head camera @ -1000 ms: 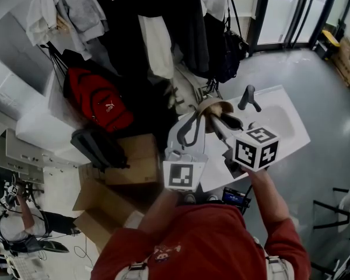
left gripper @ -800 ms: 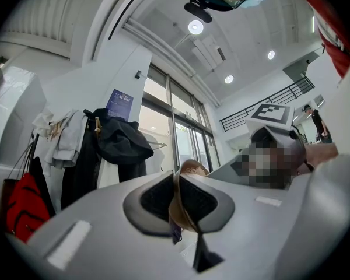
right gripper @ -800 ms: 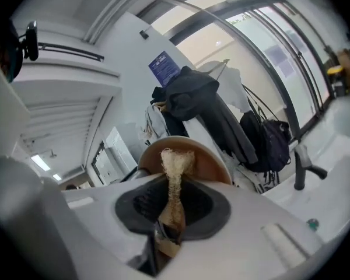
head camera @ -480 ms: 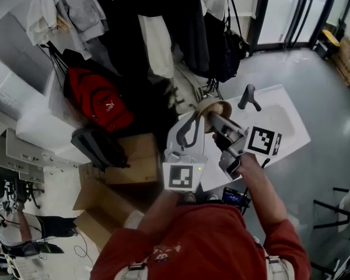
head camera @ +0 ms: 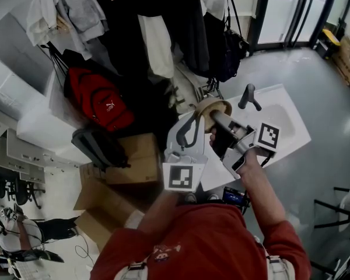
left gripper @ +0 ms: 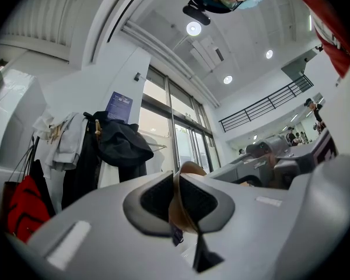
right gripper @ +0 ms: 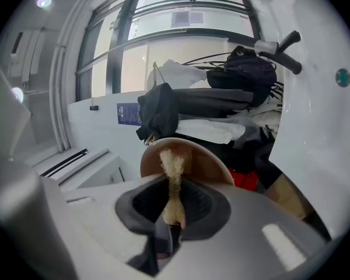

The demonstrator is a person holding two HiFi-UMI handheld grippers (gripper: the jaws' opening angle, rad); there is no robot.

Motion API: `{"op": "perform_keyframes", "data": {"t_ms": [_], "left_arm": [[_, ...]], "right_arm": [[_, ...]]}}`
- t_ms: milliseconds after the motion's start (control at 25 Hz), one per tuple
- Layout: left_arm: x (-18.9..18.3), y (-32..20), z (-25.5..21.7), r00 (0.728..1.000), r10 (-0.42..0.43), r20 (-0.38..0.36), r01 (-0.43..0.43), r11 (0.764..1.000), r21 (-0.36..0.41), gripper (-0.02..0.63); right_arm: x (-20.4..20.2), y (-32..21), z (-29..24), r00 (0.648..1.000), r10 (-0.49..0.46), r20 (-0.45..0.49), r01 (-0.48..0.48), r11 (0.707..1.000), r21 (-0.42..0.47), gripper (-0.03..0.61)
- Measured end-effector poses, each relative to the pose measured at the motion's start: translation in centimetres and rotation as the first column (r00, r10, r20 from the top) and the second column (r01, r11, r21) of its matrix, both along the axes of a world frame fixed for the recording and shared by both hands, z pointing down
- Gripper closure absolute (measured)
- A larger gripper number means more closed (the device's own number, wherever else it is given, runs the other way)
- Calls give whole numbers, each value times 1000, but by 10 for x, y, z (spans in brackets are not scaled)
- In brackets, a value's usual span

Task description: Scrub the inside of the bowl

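Observation:
A tan bowl (head camera: 216, 105) is held up over the near end of a white sink (head camera: 289, 118). My left gripper (head camera: 199, 116) is shut on its rim; in the left gripper view the thin rim (left gripper: 177, 198) stands edge-on between the pads. My right gripper (head camera: 217, 121) reaches to the bowl from the right and is shut on a tan fibrous scrubber (right gripper: 174, 177). In the right gripper view the scrubber's tuft stands up against the bowl (right gripper: 205, 157). Whether the tuft touches the bowl's wall cannot be told.
A black faucet (head camera: 249, 96) stands on the sink just behind the bowl. Coats and bags hang on a rack (head camera: 163, 28) at the back. A red backpack (head camera: 102, 101), a black bag (head camera: 93, 146) and open cardboard boxes (head camera: 125, 165) lie to the left.
My right gripper has turned and moved up-left toward the bowl, its marker cube swinging off to the right. The left gripper and the bowl have stayed in place.

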State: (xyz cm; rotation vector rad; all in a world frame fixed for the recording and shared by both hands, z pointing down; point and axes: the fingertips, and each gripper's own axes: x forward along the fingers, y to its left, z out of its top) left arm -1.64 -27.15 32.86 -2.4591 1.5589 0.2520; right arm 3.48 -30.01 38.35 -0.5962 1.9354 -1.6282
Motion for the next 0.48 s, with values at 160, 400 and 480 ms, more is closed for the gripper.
{"op": "perform_keyframes", "data": {"t_ms": [160,400,480], "left_arm": [[0,-1,-1,1000,-1,0,1,1000,2,577],[-1,-5,2,1000,-11,1,11,1000,-9,578],[-3,-5,2,1000,-19,0,19,1000,-13,580]], "right_arm": [[1,0,-1,1000,4,-15,-3,1000,16,526],[1,-1,-4,988,25,-152,-8,994,111,526],[1,0,-5,979,37,-201,-8,989,146,526]]}}
